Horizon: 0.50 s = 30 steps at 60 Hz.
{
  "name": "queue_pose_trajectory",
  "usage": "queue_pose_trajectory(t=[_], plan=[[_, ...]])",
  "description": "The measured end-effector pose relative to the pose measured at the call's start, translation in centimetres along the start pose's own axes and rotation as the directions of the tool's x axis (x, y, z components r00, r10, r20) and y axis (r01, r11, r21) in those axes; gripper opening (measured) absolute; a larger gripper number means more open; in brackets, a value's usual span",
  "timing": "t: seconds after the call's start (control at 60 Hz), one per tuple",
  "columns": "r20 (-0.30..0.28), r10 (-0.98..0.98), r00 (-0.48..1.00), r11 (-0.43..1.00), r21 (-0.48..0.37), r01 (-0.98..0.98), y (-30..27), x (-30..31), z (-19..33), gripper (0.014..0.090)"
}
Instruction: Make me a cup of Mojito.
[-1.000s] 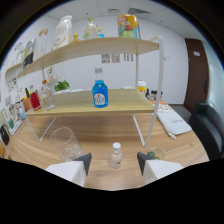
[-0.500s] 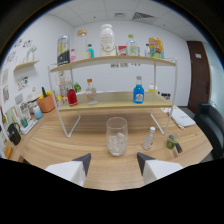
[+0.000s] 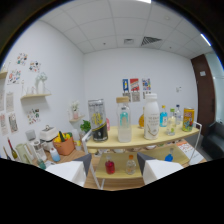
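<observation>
two white gripper [image 3: 114, 167] fingers stand spread apart with nothing between them, held level with a shelf rack [image 3: 150, 142]. beyond them on its top shelf stand a dark jar [image 3: 98, 120], a clear bottle [image 3: 124, 120] and a white bottle [image 3: 151, 117]; a red bottle [image 3: 110, 166] sits on the lower shelf between the fingers.

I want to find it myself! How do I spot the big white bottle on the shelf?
Look at the top of the wooden rack on the table, beyond the open gripper. The white bottle stands between a clear bottle and a blue one; it alone is milky white.
</observation>
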Motion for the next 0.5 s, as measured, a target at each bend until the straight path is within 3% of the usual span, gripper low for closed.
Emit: queue_pose_trajectory(t=[0.05,0.067,0.083,0.217,0.5], plan=[[0.018,0.012,1.000,1.000,0.021,-0.012,-2.1,-1.6,1.0,0.0854],[0.022,0.015,1.000,0.999,0.029,-0.016,-2.6,-1.9,1.5,0.0798],[0.025,0.017,1.000,0.999,0.034,-0.018,-3.1,-2.2,1.9,0.0857],[0.022,0.010,1.000,0.998,0.059,-0.011,-6.0,-4.3,5.8,0.0851],[-0.022,-0.041,0.999,0.999,0.026,0.042,-6.7,-5.9,13.6,0.0850]])
